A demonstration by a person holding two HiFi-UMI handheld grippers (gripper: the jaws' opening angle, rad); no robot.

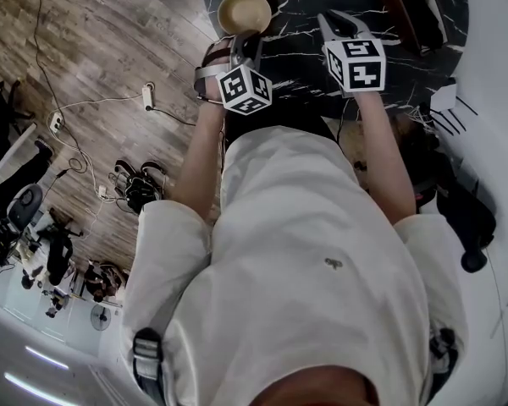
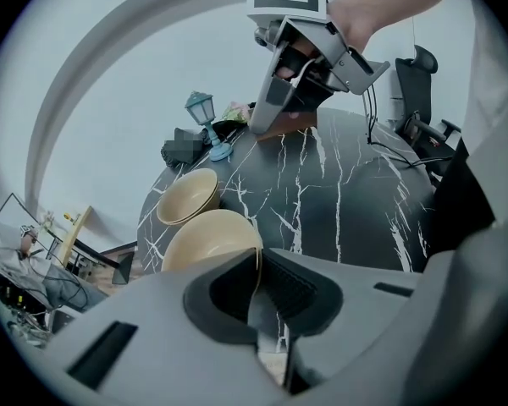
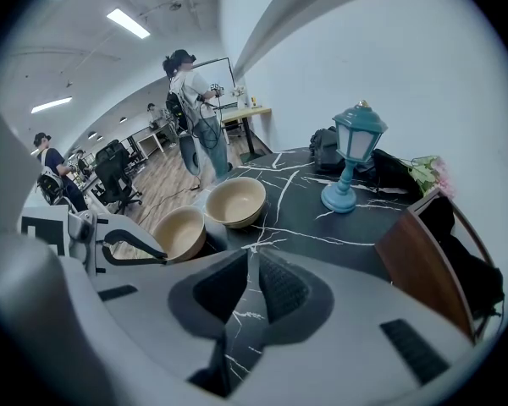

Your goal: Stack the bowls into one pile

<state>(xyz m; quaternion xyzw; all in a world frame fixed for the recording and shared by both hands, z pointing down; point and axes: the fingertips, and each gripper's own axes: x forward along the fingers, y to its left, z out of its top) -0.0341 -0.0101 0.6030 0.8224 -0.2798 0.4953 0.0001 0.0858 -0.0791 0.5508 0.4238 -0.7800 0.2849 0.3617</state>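
Two beige bowls stand on the black marble table (image 1: 298, 51). The nearer bowl (image 2: 205, 238) sits by the table's edge, and my left gripper (image 2: 258, 259) is shut on its near rim, which runs up the narrow slot between the pads. The same bowl (image 3: 179, 231) shows in the right gripper view with the left gripper (image 3: 110, 248) at it. Just beyond stands the second bowl (image 2: 189, 195), alone and upright. My right gripper (image 3: 252, 256) hovers over bare table right of the bowls, its jaws a narrow slit apart with nothing between them.
A blue lantern-shaped lamp (image 3: 353, 155) stands at the back of the table beside dark bags (image 3: 326, 149) and flowers. A brown wooden piece (image 3: 422, 260) rises at the right. Office chairs and standing people are across the wooden floor (image 1: 110, 49).
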